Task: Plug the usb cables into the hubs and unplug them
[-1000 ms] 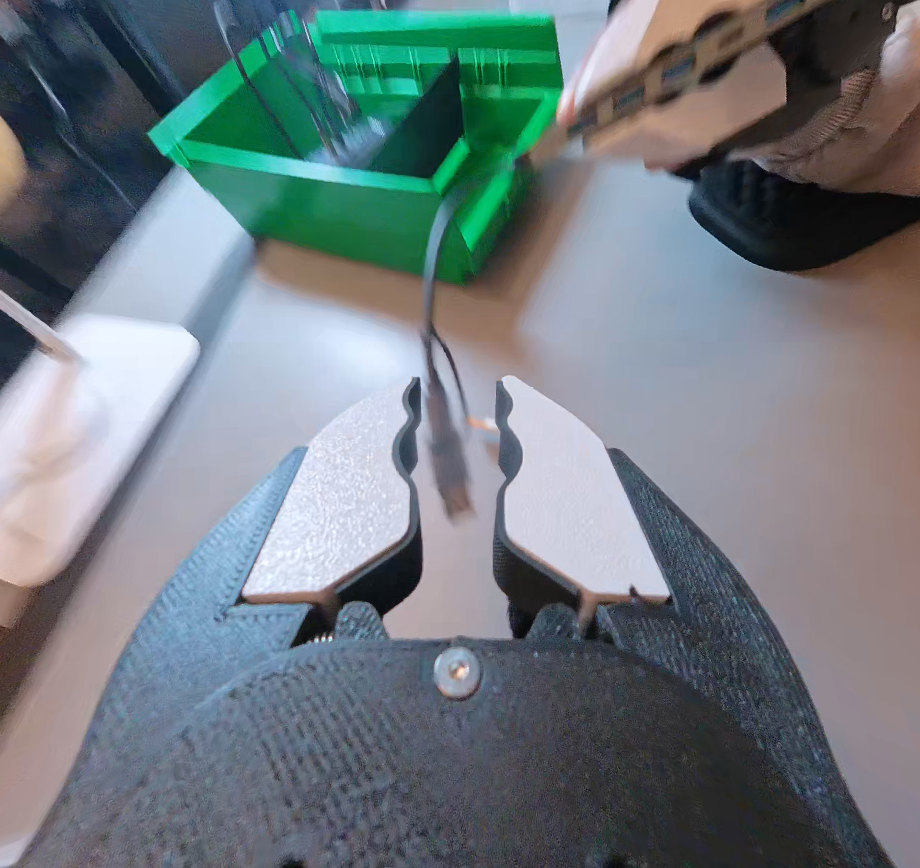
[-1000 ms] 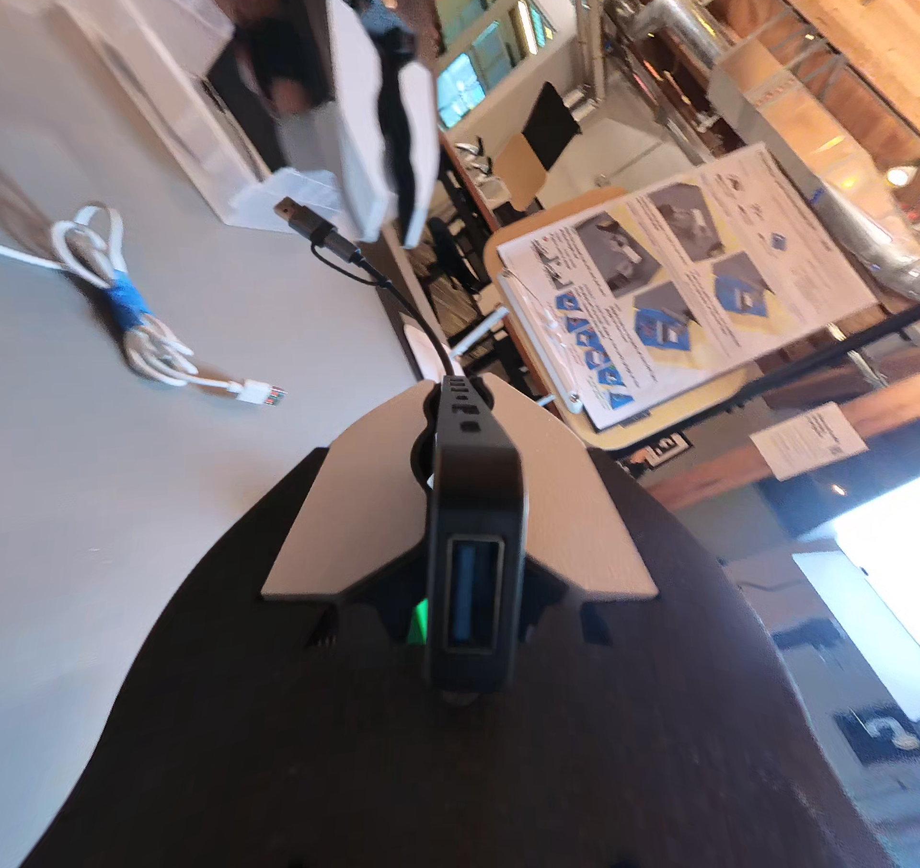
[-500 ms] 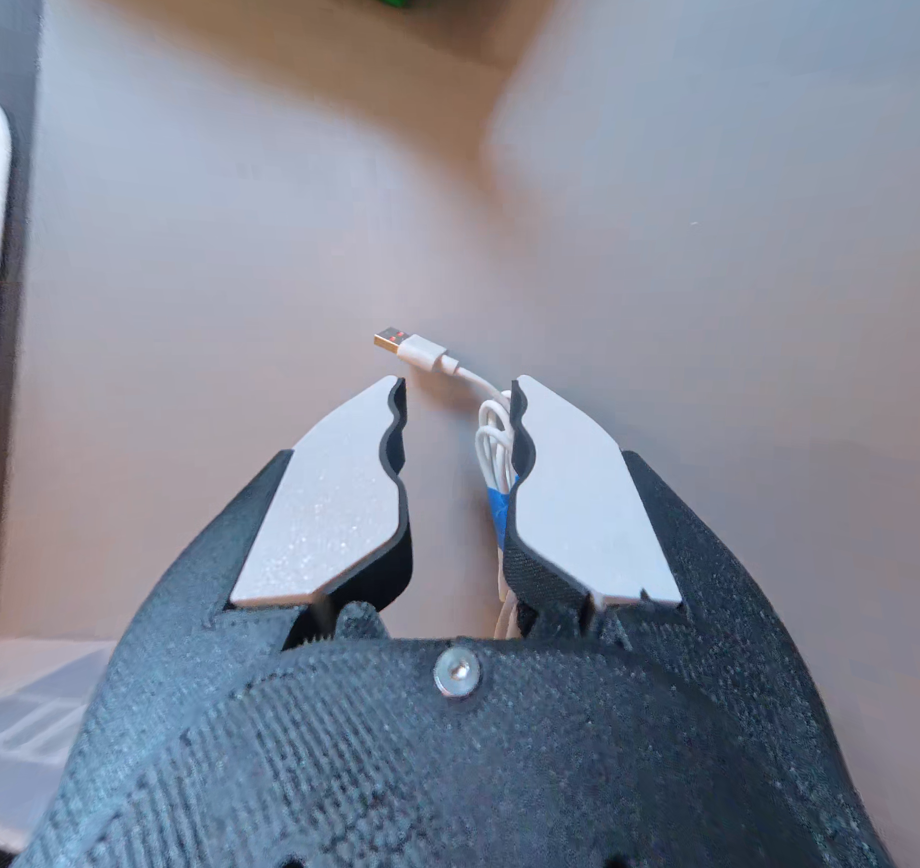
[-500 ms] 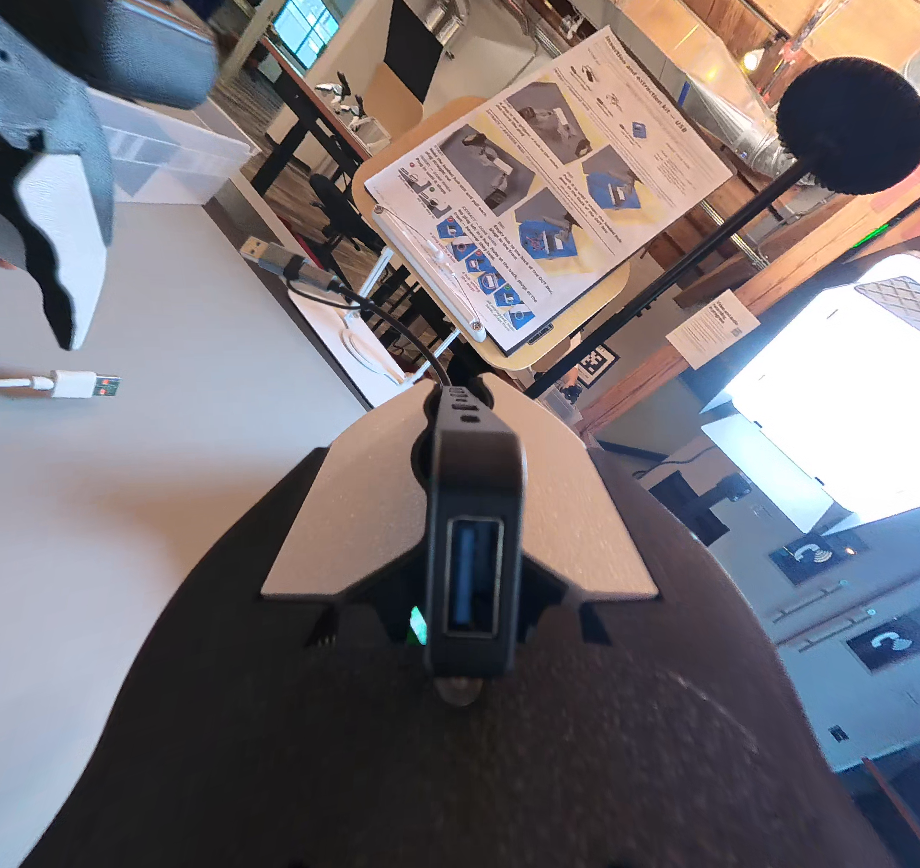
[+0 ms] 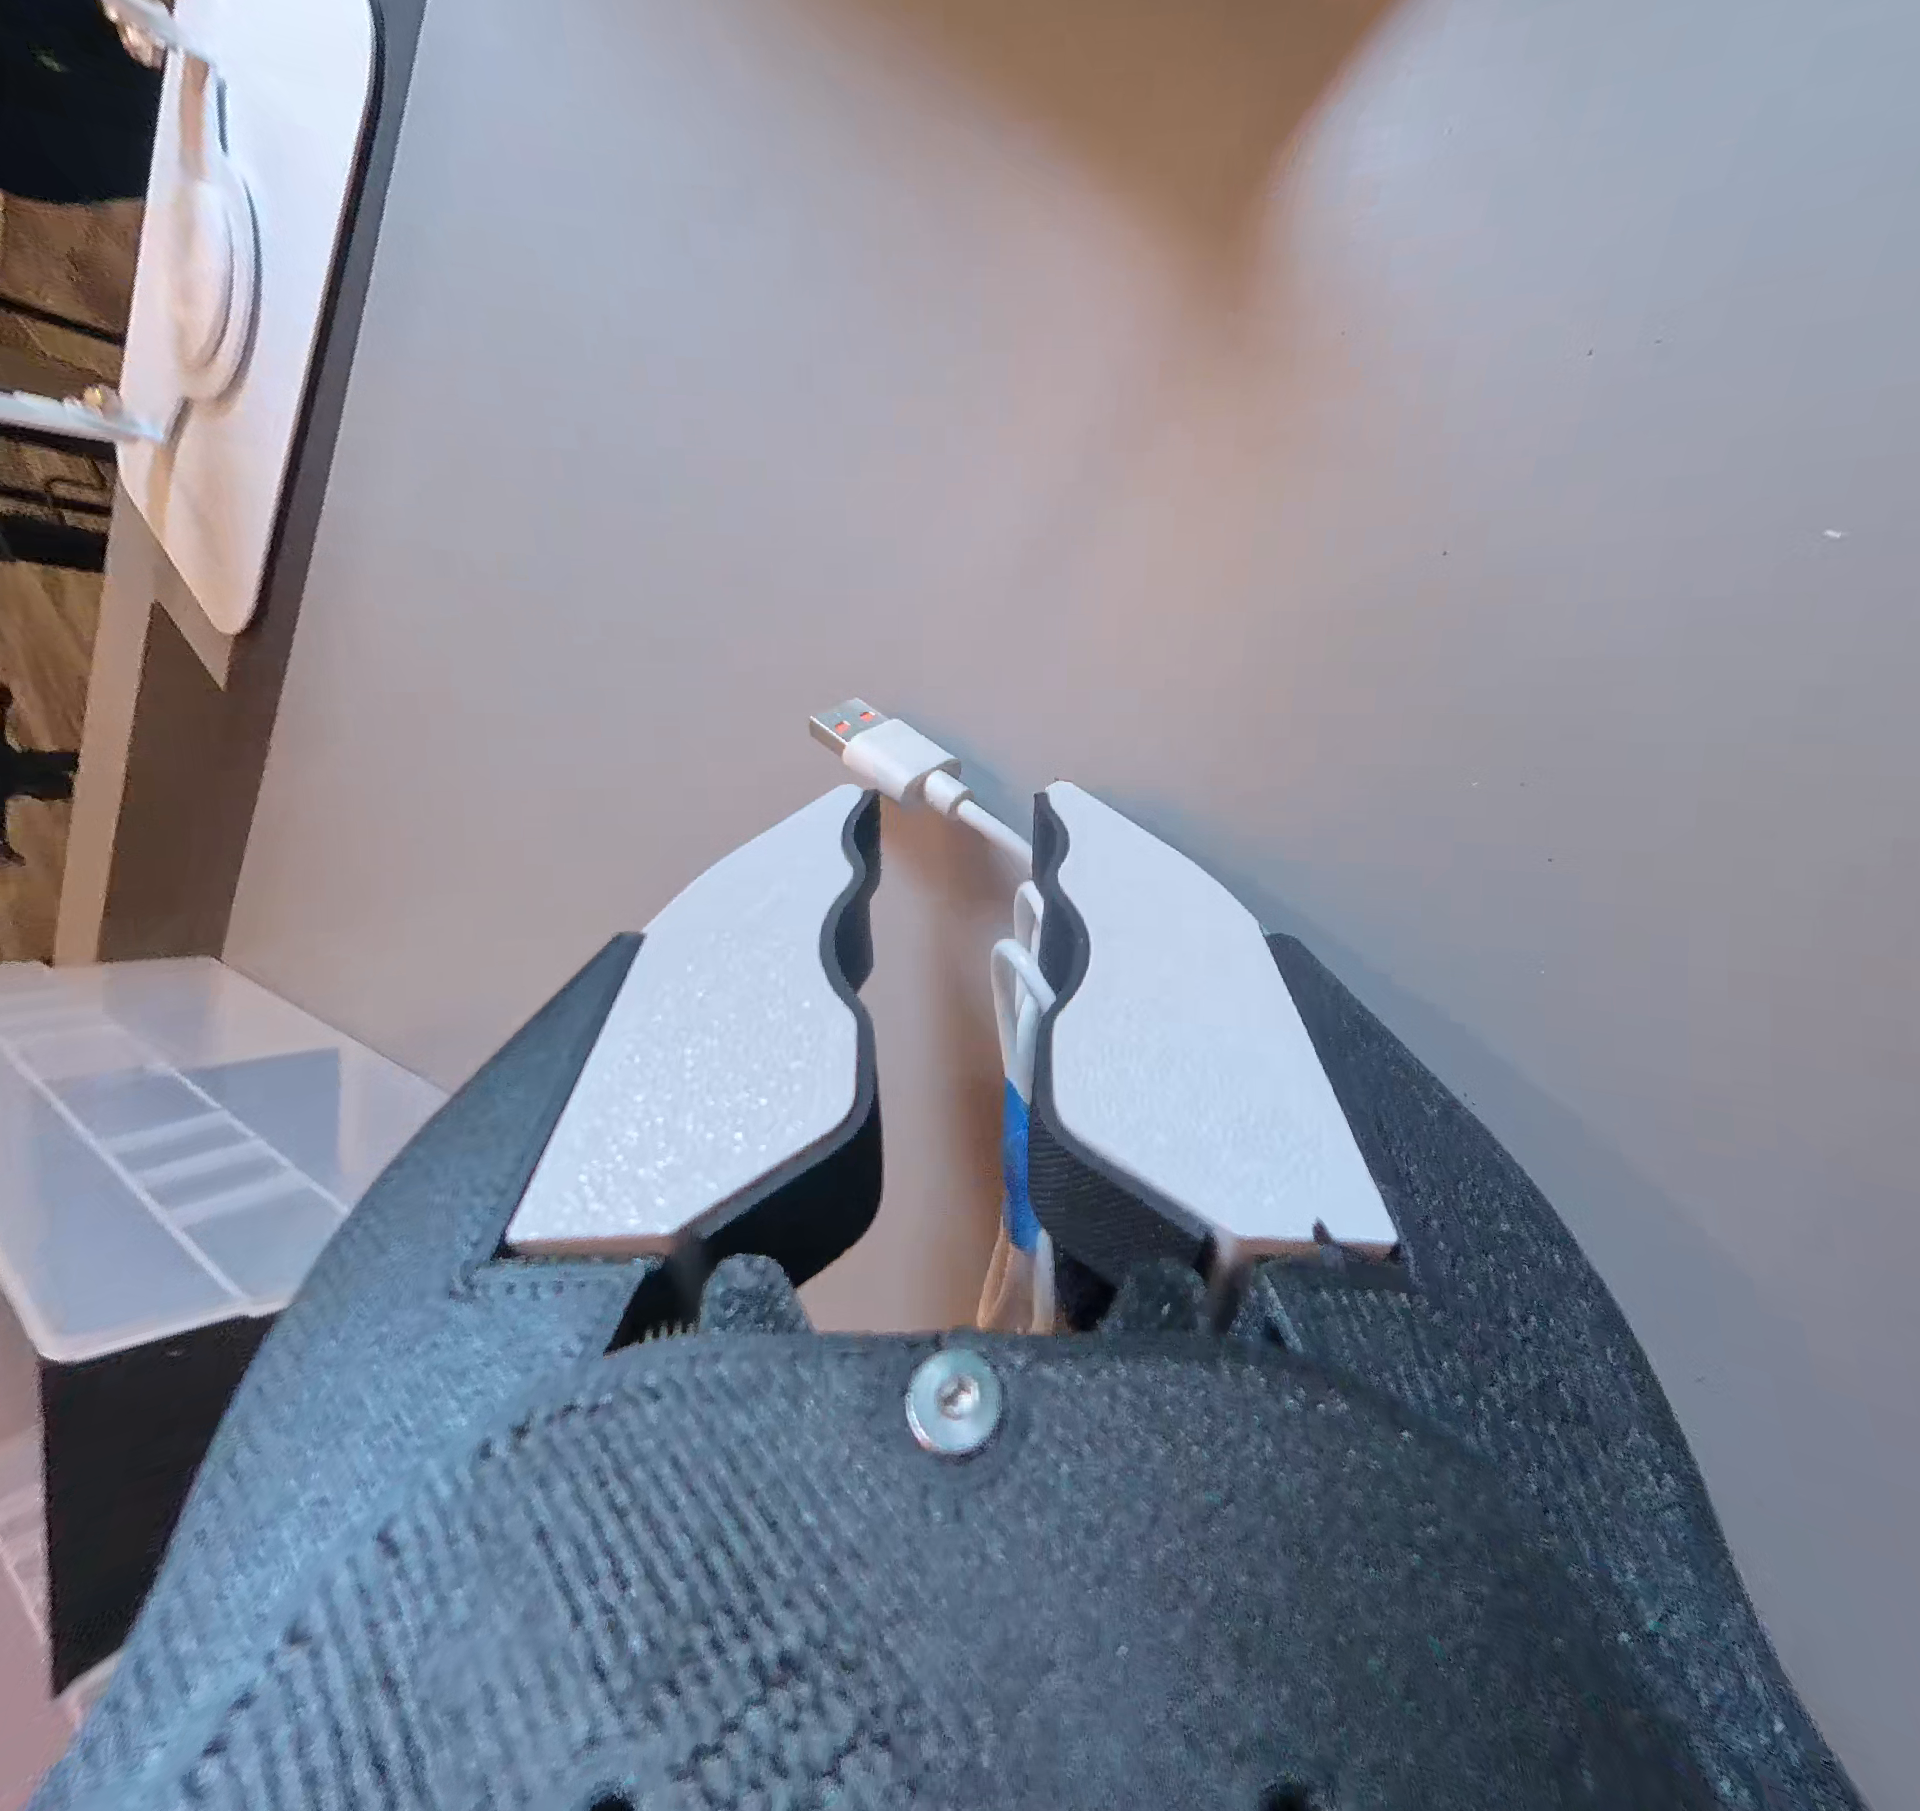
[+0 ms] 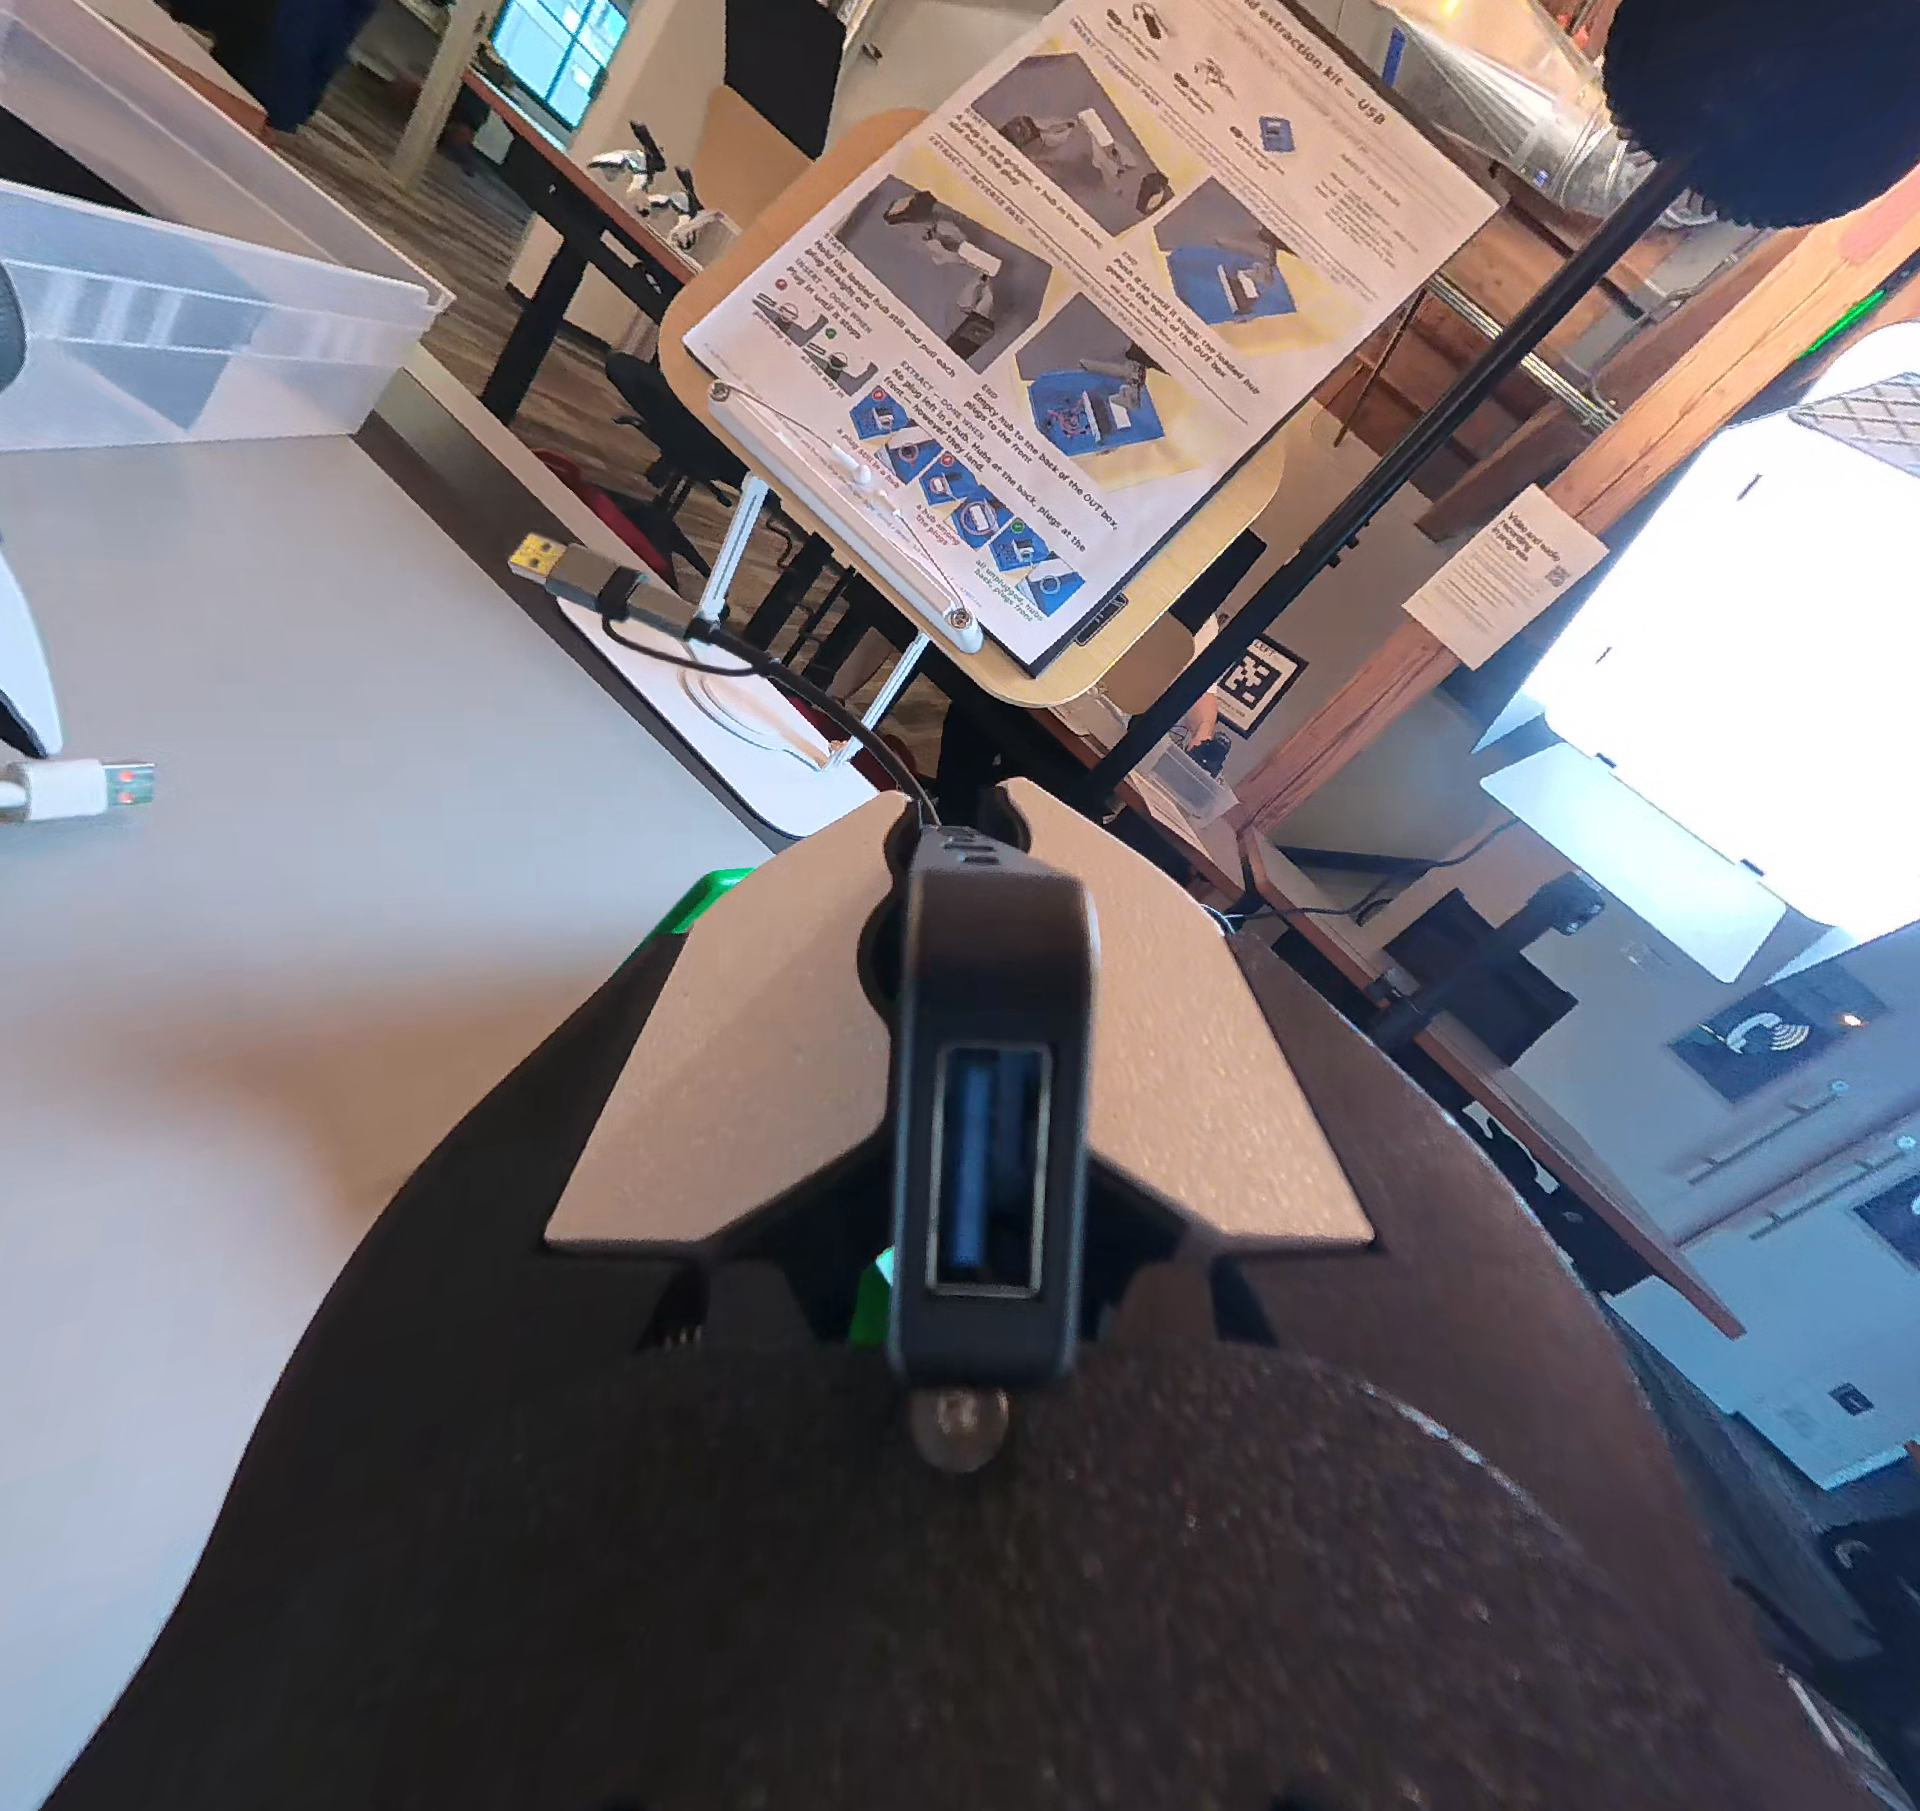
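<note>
1. My left tongs [image 5: 956, 805] stand parted above the desk [image 5: 1351, 411], gripping nothing. The white usb cable [image 5: 894, 748] lies on the desk; its coiled part, bound with a blue band [image 5: 1016, 1127], runs up between the fingers close against the right-hand one. Whether it touches that finger I cannot tell. The plug points past the tips, up and to the left.
2. My right tongs [image 6: 961, 811] are closed on the black hub [image 6: 987, 1086], held edge-on, one blue port facing the camera. The hub's own short lead [image 6: 831, 712] arcs forward and ends in a metal plug [image 6: 592, 582] hanging over the desk edge.
3. Around the left tongs: a clear plastic bin [image 5: 156, 1138] sits near on the left; a white stand base [image 5: 239, 255] lies at the desk's far left edge. The desk ahead and to the right is bare.
4. In the right wrist view, the same white plug [image 6: 78, 787] shows at the left border, well apart from the hub. A clear bin [image 6: 187, 348] stands at the far left corner.
5. Beyond the desk edge: an instruction sheet [image 6: 1091, 275] on a tilted board, and a black pole [image 6: 1455, 431] with a round dark head. A green corner [image 6: 707, 899] peeks out beside the right tongs' left finger.
</note>
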The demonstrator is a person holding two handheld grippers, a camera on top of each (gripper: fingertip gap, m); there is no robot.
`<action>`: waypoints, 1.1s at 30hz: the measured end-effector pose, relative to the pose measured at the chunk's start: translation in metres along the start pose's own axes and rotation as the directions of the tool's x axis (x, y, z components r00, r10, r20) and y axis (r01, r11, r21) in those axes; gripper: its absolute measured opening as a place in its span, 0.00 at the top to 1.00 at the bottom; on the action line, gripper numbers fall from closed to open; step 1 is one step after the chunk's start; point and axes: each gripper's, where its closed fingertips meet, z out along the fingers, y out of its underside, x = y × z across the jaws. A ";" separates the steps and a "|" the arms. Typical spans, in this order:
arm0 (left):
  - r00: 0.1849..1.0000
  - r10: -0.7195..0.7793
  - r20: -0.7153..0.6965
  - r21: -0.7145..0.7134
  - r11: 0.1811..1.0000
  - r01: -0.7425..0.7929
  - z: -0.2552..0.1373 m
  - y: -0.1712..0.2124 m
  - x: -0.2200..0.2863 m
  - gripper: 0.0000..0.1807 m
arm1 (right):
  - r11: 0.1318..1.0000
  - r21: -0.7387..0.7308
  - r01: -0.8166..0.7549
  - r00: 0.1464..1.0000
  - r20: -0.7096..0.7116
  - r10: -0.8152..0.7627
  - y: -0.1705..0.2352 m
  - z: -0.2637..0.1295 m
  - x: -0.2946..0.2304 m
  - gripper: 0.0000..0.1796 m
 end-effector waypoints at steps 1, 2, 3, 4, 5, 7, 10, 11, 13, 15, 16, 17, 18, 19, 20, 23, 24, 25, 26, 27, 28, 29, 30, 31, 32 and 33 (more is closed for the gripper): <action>1.000 -0.021 0.000 -0.001 1.000 0.021 0.000 0.001 0.000 0.85 | 1.000 0.002 -0.004 1.000 -0.002 0.004 -0.001 -0.001 0.001 0.93; 0.999 -0.033 0.002 0.000 0.999 0.033 -0.001 0.002 0.000 0.86 | 1.000 0.005 -0.010 1.000 -0.002 0.010 -0.002 -0.001 0.002 0.93; 0.999 -0.038 0.009 -0.004 0.999 0.038 0.000 0.004 0.000 0.87 | 1.000 0.009 -0.016 1.000 -0.001 0.016 -0.003 -0.002 0.002 0.93; 0.999 -0.036 0.016 -0.011 0.999 0.036 0.000 0.006 -0.001 0.89 | 1.000 0.011 -0.019 1.000 0.000 0.019 -0.004 -0.002 0.003 0.93; 1.000 -0.021 0.008 -0.014 1.000 0.021 0.001 0.008 0.000 0.94 | 1.000 0.015 -0.019 1.000 0.001 0.019 -0.005 -0.002 0.003 0.93; 0.995 0.046 -0.091 0.068 0.997 -0.040 -0.009 0.000 0.010 0.98 | 1.000 0.019 -0.021 1.000 0.002 0.021 -0.006 -0.003 0.004 0.93; 0.920 0.016 -0.391 0.239 0.967 0.084 -0.059 -0.025 0.020 0.98 | 0.999 0.037 -0.039 0.999 0.011 0.039 -0.008 -0.005 0.005 0.93; 0.865 0.015 -0.502 0.285 0.947 0.149 -0.080 -0.034 0.020 0.98 | 0.997 0.052 -0.052 0.998 0.020 0.051 -0.010 -0.005 0.004 0.93; 0.764 0.039 -0.644 0.317 0.922 0.221 -0.111 -0.040 0.017 0.98 | 0.995 0.080 -0.062 0.997 0.052 0.058 -0.014 -0.006 0.000 0.92; 0.704 0.068 -0.706 0.324 0.916 0.236 -0.130 -0.037 0.013 0.98 | 0.992 0.119 -0.043 0.996 0.085 0.033 -0.019 -0.009 -0.006 0.92; 0.682 0.076 -0.727 0.323 0.915 0.242 -0.136 -0.036 0.011 0.98 | 0.990 0.139 -0.037 0.993 0.113 0.021 -0.023 -0.010 -0.012 0.93; 0.667 0.081 -0.741 0.319 0.916 0.244 -0.141 -0.034 0.009 0.98 | 0.986 0.160 -0.036 0.990 0.139 0.013 -0.027 -0.011 -0.017 0.93; 0.657 0.085 -0.749 0.315 0.918 0.240 -0.145 -0.033 0.007 0.98 | 0.983 0.181 -0.034 0.987 0.163 0.004 -0.032 -0.013 -0.023 0.93; 0.652 0.088 -0.753 0.309 0.922 0.232 -0.147 -0.032 0.005 0.98 | 0.981 0.192 -0.027 0.982 0.190 -0.010 -0.035 -0.013 -0.031 0.93; 0.648 0.093 -0.756 0.303 0.927 0.221 -0.150 -0.031 0.003 0.98 | 0.979 0.204 -0.013 0.976 0.215 -0.032 -0.039 -0.014 -0.039 0.93; 0.629 0.106 -0.770 0.293 0.935 0.201 -0.156 -0.033 -0.002 0.98 | 0.969 0.239 0.060 0.954 0.273 -0.127 -0.047 -0.016 -0.068 0.93; 0.618 0.108 -0.778 0.289 0.936 0.200 -0.157 -0.035 -0.002 0.98 | 0.965 0.248 0.081 0.944 0.291 -0.154 -0.049 -0.016 -0.077 0.93; 0.602 0.112 -0.790 0.284 0.938 0.198 -0.159 -0.037 -0.001 0.98 | 0.962 0.256 0.095 0.935 0.309 -0.175 -0.051 -0.017 -0.086 0.93; 0.588 0.117 -0.800 0.279 0.941 0.193 -0.159 -0.039 0.000 0.98 | 0.959 0.263 0.107 0.925 0.328 -0.194 -0.053 -0.018 -0.095 0.93; 0.574 0.123 -0.809 0.275 0.943 0.186 -0.159 -0.041 0.002 0.98 | 0.956 0.270 0.119 0.915 0.344 -0.211 -0.054 -0.019 -0.104 0.93; 0.558 0.127 -0.820 0.270 0.945 0.181 -0.159 -0.044 0.004 0.98 | 0.953 0.273 0.132 0.906 0.358 -0.228 -0.055 -0.019 -0.111 0.93; 0.544 0.131 -0.829 0.265 0.948 0.174 -0.159 -0.046 0.006 0.98 | 0.951 0.275 0.144 0.896 0.371 -0.243 -0.055 -0.019 -0.118 0.93; 0.537 0.137 -0.833 0.260 0.952 0.160 -0.159 -0.047 0.009 0.98 | 0.950 0.271 0.154 0.888 0.384 -0.254 -0.054 -0.019 -0.125 0.93; 0.538 0.146 -0.830 0.258 0.956 0.139 -0.157 -0.048 0.013 0.98 | 0.950 0.263 0.166 0.880 0.395 -0.263 -0.052 -0.018 -0.130 0.93; 0.542 0.155 -0.826 0.255 0.960 0.113 -0.156 -0.048 0.016 0.98 | 0.949 0.257 0.180 0.873 0.403 -0.275 -0.050 -0.017 -0.135 0.93; 0.544 0.161 -0.823 0.249 0.964 0.090 -0.154 -0.048 0.019 0.98 | 0.948 0.252 0.196 0.866 0.409 -0.288 -0.048 -0.017 -0.140 0.93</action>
